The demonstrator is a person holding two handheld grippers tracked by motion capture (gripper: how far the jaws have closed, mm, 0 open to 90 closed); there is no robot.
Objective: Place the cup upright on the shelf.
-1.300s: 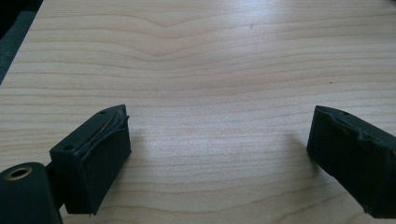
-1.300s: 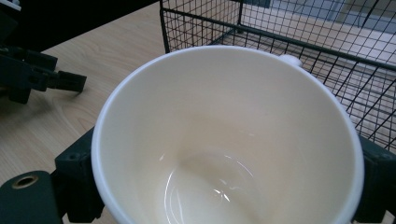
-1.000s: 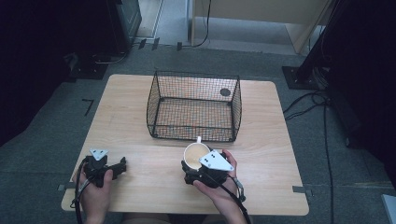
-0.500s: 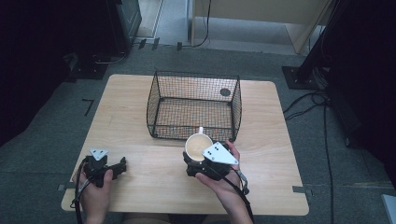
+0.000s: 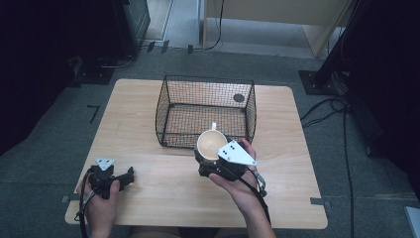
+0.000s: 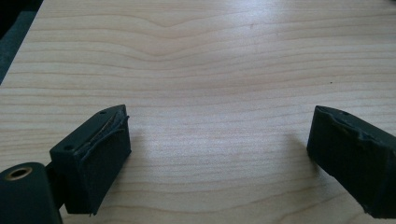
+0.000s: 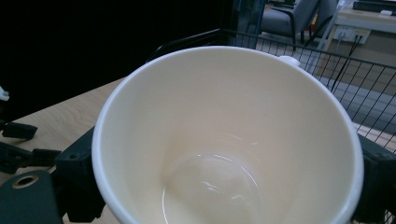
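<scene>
The right hand-held gripper (image 5: 214, 157) is clamped on a cream mug (image 5: 212, 144), one jaw on each side of the mug's wall, mouth turned up toward the high camera. The mug sits at about 6 o'clock of the black wire basket (image 5: 207, 111), right at the basket's near rim — whether it already clears the top wire cannot be told from above. Its handle points toward 12 o'clock, over the basket. In the right gripper view the mug (image 7: 229, 140) is empty and tilted toward the camera, with the basket's wires (image 7: 355, 79) just behind it at 1 to 2 o'clock.

The left hand-held gripper (image 5: 119, 178) rests on the desk (image 5: 138, 124) near its 7 o'clock corner, well apart from the basket; its jaws stand wide with nothing but bare wood between them (image 6: 219, 140).

The step in hand looks like carrying the mug into the basket. To do it well, I would keep the squeeze steady — the glazed wall is smooth and the mug hangs by friction alone — and lift until the base is plainly above the near wire before moving toward 12 o'clock. Level the mug as it goes, so it lands on its base rather than an edge. Lower it onto the mesh floor, away from the walls, so the handle does not snag a wire, and release only once it bears its own weight.
</scene>
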